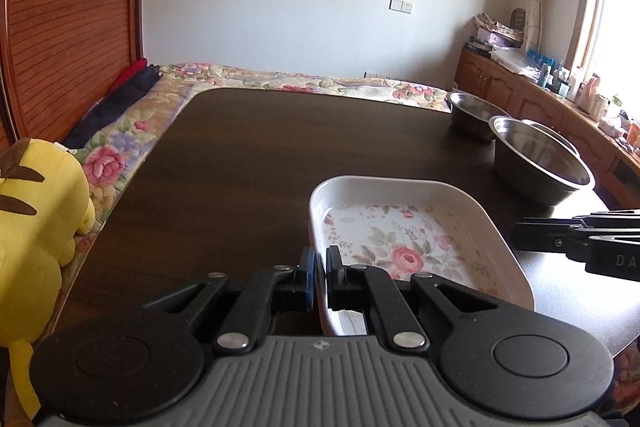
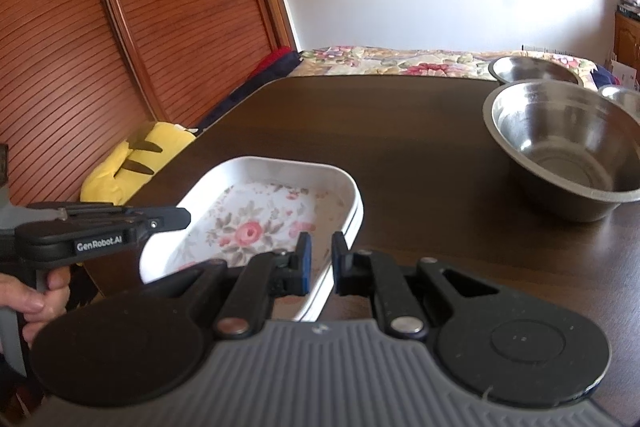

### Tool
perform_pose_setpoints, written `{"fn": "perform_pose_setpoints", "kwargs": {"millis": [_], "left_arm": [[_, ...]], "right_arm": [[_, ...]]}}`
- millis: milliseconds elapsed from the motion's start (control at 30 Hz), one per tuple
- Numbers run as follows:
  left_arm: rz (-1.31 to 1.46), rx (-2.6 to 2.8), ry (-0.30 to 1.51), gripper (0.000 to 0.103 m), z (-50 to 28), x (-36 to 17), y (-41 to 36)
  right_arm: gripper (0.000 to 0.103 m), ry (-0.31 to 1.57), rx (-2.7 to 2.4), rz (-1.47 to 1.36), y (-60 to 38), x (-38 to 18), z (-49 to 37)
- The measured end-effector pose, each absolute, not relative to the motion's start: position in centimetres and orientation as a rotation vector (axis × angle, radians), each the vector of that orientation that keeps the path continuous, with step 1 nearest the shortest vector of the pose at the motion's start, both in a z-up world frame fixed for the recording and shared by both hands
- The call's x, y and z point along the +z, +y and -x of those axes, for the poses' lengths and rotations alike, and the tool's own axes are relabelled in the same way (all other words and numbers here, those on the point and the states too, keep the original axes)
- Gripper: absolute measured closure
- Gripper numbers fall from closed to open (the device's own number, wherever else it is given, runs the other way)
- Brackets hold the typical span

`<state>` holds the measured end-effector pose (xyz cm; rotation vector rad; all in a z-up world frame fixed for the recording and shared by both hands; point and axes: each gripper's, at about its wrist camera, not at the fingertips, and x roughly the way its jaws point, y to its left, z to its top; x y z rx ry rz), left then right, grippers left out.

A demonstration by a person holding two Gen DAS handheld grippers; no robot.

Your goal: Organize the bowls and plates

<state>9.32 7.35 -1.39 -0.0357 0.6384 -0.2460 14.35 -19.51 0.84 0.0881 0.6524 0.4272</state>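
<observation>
Left tool (image 1: 320, 267) clamped on the left rim of the white floral rectangular dish (image 1: 404, 239), pointing downward. Right tool (image 2: 321, 259) clamped on the right rim of the same dish. Hand (image 2: 38, 301) wrapped around the left tool's handle. Dish low over the dark wooden surface (image 1: 248, 163); contact unclear. Three steel bowls (image 2: 560, 147) farther right. Behind, floral bed (image 1: 280, 79), yellow plush toy (image 1: 36, 211), slatted wooden door (image 2: 80, 27).
</observation>
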Motion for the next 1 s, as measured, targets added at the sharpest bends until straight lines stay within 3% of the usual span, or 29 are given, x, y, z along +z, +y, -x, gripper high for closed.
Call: {"fn": "perform_pose_setpoints", "kwargs": {"millis": [133, 800, 900, 967, 1000], "left_arm": [[0.012, -0.235, 0.609, 0.103, -9.0, -0.7, 7.0], [-0.016, -0.313, 0.54, 0.102, -9.1, 2.0, 2.9], [-0.018, -0.331, 0.533, 0.089, -9.4, 2.2, 1.7], [-0.02, -0.337, 0.522, 0.072, -9.5, 2.3, 1.1], [-0.024, -0.338, 0.518, 0.071, -9.6, 2.3, 0.8]], "right_arm": [[0.091, 0.625, 0.427, -0.069, -19.5, 1.4, -13.8], [0.091, 0.54, 0.358, -0.071, -22.9, 3.4, -13.3], [0.091, 0.526, 0.34, -0.078, -23.8, 3.7, -13.2], [0.091, 0.517, 0.328, -0.081, -24.4, 3.9, -13.2], [0.091, 0.511, 0.318, -0.082, -24.8, 3.9, -13.2]]}}
